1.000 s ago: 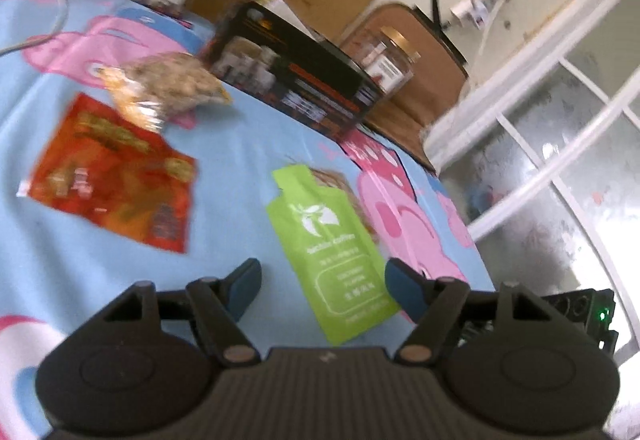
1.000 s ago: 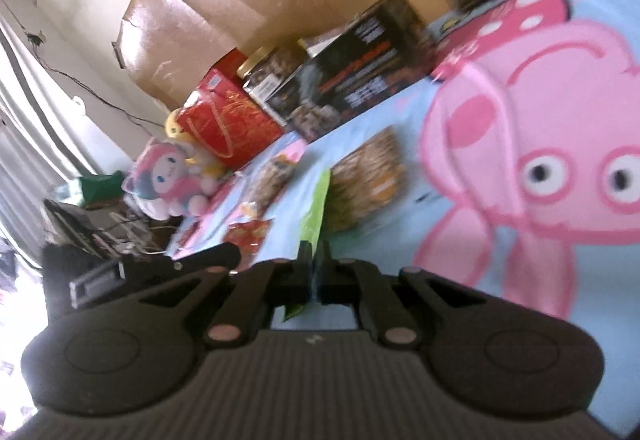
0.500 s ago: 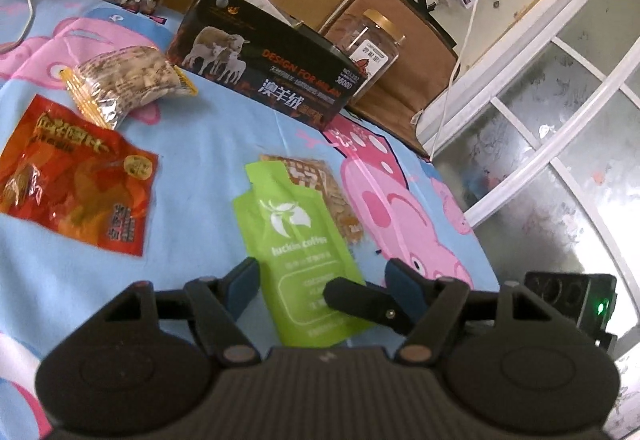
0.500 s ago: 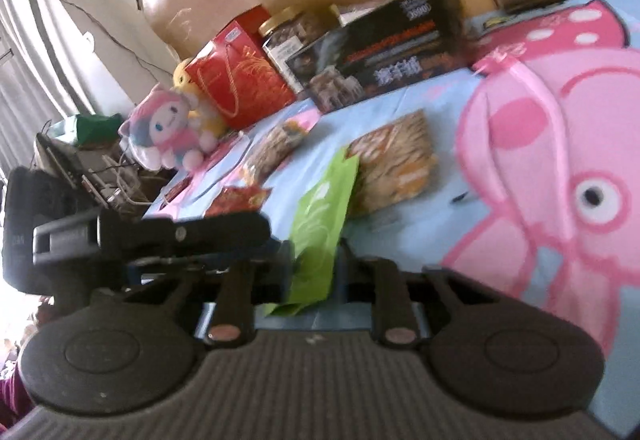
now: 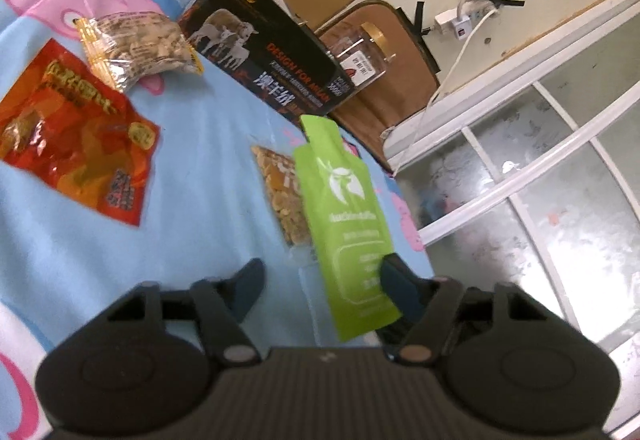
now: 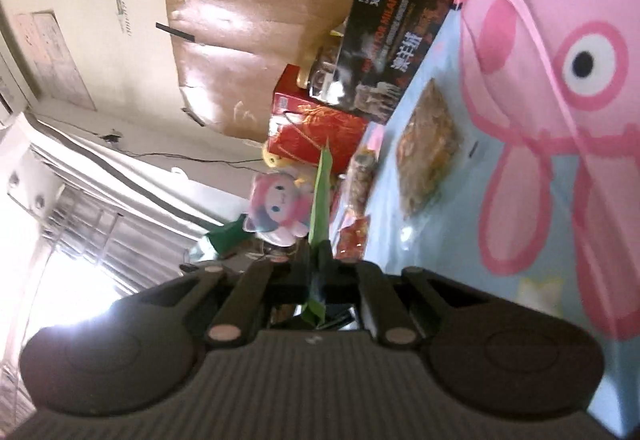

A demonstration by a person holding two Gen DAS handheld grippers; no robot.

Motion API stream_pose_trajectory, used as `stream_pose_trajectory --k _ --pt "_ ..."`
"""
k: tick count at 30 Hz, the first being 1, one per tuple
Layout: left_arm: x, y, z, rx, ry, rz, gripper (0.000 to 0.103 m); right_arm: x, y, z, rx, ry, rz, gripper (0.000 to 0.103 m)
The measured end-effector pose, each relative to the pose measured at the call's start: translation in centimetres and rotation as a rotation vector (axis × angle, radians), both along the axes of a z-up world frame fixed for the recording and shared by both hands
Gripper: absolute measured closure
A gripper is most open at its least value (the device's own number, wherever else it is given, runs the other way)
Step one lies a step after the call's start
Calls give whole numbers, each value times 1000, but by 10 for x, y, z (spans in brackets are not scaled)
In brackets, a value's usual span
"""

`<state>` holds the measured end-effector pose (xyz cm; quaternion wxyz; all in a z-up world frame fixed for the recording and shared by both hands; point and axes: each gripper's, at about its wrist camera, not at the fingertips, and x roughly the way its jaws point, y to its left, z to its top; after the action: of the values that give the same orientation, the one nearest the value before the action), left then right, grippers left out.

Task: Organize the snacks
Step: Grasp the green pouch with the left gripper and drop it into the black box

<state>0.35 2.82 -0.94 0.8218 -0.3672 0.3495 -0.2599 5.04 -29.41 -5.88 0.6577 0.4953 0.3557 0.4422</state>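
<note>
A green pouch point(image 5: 348, 216) stands lifted off the blue cartoon sheet point(image 5: 208, 176), edge-on in the right wrist view point(image 6: 320, 196). My right gripper point(image 6: 318, 272) is shut on its lower end. My left gripper point(image 5: 320, 284) is open, with the pouch between its fingers near the right one. A clear packet of orange-brown snacks point(image 5: 282, 192) lies flat behind the pouch and shows in the right wrist view point(image 6: 428, 148). A red snack bag point(image 5: 76, 136) and a nut bag point(image 5: 136, 44) lie to the left.
A black box with sheep pictures point(image 5: 264, 60) stands at the back, jars point(image 5: 360, 56) behind it. A red gift bag point(image 6: 316, 136) and a pink plush toy point(image 6: 280, 208) sit beyond. A window point(image 5: 540, 176) lies right of the bed edge.
My right gripper has closed on the green pouch and lifted it upright off the sheet. The snack packet beneath it is now uncovered. My left gripper stays open.
</note>
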Motion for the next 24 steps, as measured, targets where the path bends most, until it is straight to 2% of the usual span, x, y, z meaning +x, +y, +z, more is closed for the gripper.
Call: stream_pose_trajectory --k 1,2,5,7,12,14,16,18,21,23,24 --pt "1 -1 1 -7 -6 -12 66 0 -1 1 -11 -4 -5 97" --pt "3 -2 3 -14 -10 -28 72 1 -1 1 -22 -5 -9 97" --pt "9 -9 12 46 -42 -29 72 8 -4 3 -30 4 -12 97" --pt "19 -12 21 70 -62 -31 72 14 -4 12 -58 -25 -23 97" --pt "60 -19 60 157 -134 -12 73 49 6 52 -136 -135 -89 97" --pt "86 -20 75 185 -145 6 72 67 12 64 -158 -148 -129 97" --pt "112 -20 85 189 -133 22 72 89 18 74 -171 -143 -174 96" --pt "141 -18 91 177 -90 42 72 112 23 80 -171 -97 -218 96" --pt "176 -17 96 202 -42 102 60 136 31 82 -181 -39 -290 92" --pt "189 -18 99 254 -35 162 55 146 36 87 -229 -57 -360 73" --pt "192 -16 99 256 -29 178 55 147 37 91 -263 -82 -394 56"
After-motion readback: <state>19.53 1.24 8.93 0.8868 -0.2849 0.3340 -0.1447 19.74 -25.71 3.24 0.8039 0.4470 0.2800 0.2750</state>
